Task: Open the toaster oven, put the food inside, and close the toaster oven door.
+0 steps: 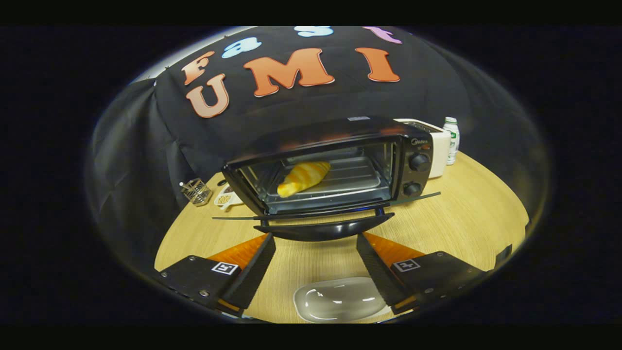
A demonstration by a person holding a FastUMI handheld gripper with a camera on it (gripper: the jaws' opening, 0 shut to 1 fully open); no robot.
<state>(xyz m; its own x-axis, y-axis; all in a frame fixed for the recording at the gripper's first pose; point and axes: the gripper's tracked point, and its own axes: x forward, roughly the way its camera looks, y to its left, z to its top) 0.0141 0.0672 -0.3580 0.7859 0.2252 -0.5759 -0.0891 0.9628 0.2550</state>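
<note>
1. Looking at mid-frame, the black toaster oven (335, 165) with glass door (325, 210) sits dropped open, and the yellow-orange croissant-shaped bread (303, 178) is already on its wire rack.
2. Your gripper (316, 257) is spread wide, holding nothing, just below the door's curved black handle (323, 228).
3. That door's probably stiff and hinged, glass too, so push up under the handle.
4. The empty clear dish (337, 299) sits between the fingers, bottom center.

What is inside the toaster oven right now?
A croissant lies on the rack in the open toaster oven. The oven's roof hides the upper cavity. The gripper is open, just before the lowered door's handle.
</note>
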